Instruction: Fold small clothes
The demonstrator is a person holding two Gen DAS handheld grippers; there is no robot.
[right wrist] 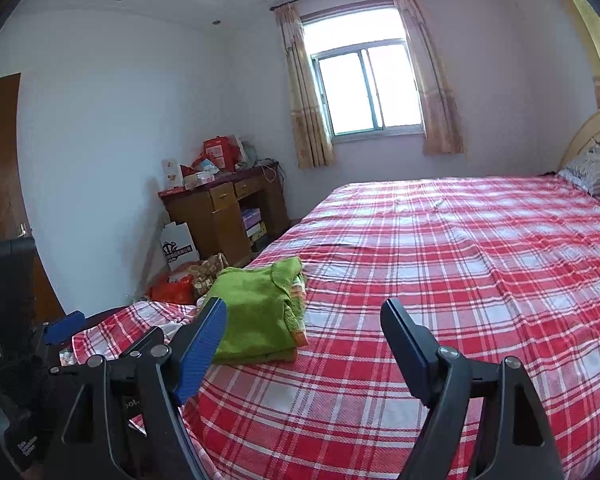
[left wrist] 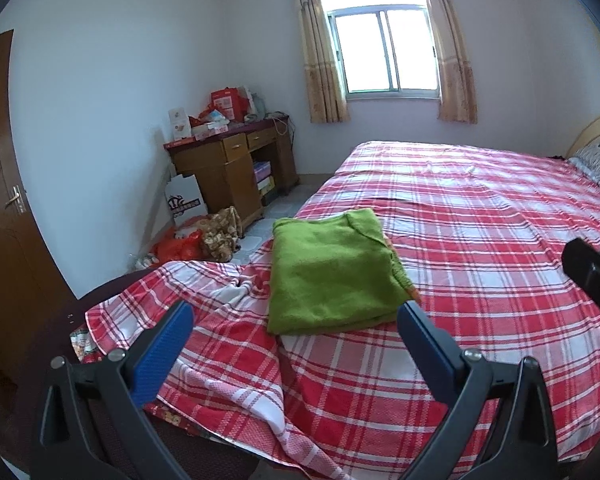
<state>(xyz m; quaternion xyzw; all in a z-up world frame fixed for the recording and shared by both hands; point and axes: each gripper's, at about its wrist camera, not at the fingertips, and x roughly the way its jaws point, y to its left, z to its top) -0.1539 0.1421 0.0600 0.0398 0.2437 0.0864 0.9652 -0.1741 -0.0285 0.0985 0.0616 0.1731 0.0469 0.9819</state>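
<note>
My left gripper [left wrist: 296, 324] is wide open with nothing in it, and it hangs over the near corner of the bed [left wrist: 480, 240]. My right gripper [right wrist: 304, 324] is wide open too, and it holds nothing. The green sweater [left wrist: 332, 272] lies folded in a neat flat pile on the red and white checked sheet [left wrist: 460, 320], close to the bed's left edge. From my left side, the sweater sits just past the fingertips, between them. From my right side, the sweater is off to the left, partly behind my left blue pad [right wrist: 202, 354]. A bit of orange trim peeks out along the sweater's right edge. The sheet is bunched up and wrinkly at the near left corner. A striped pillow [left wrist: 598, 164] rests far away at the head of the bed. A wooden desk [left wrist: 228, 168] with red boxes on top stands by the wall, under the window [left wrist: 384, 52] side.
</note>
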